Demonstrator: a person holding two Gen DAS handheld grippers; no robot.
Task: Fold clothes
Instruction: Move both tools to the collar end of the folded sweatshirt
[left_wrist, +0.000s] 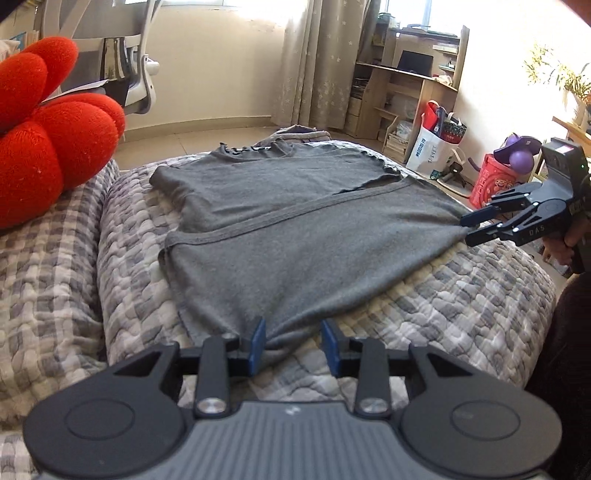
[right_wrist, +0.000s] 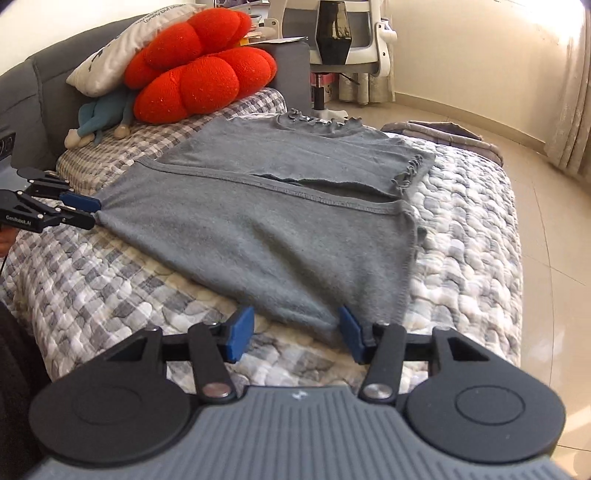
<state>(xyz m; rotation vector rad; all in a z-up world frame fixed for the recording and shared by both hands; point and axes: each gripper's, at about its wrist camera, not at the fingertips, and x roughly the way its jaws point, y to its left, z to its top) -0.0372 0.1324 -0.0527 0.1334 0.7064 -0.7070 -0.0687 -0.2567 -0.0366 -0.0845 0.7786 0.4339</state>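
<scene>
The left gripper (left_wrist: 293, 341) has a bunched near corner of the grey top (left_wrist: 280, 229) between its blue pads, which pinch the fabric. The right gripper (right_wrist: 295, 334) stands with jaws apart; cloth lies between them, and whether the pads press it I cannot tell. The grey top lies spread on the checked quilt (left_wrist: 461, 302), collar at the far end. Only the left view shows the shelves (left_wrist: 406, 92) and red bucket (left_wrist: 491, 181); only the right shows the white pillow (right_wrist: 118, 55) behind the red cushion (right_wrist: 199, 74).
</scene>
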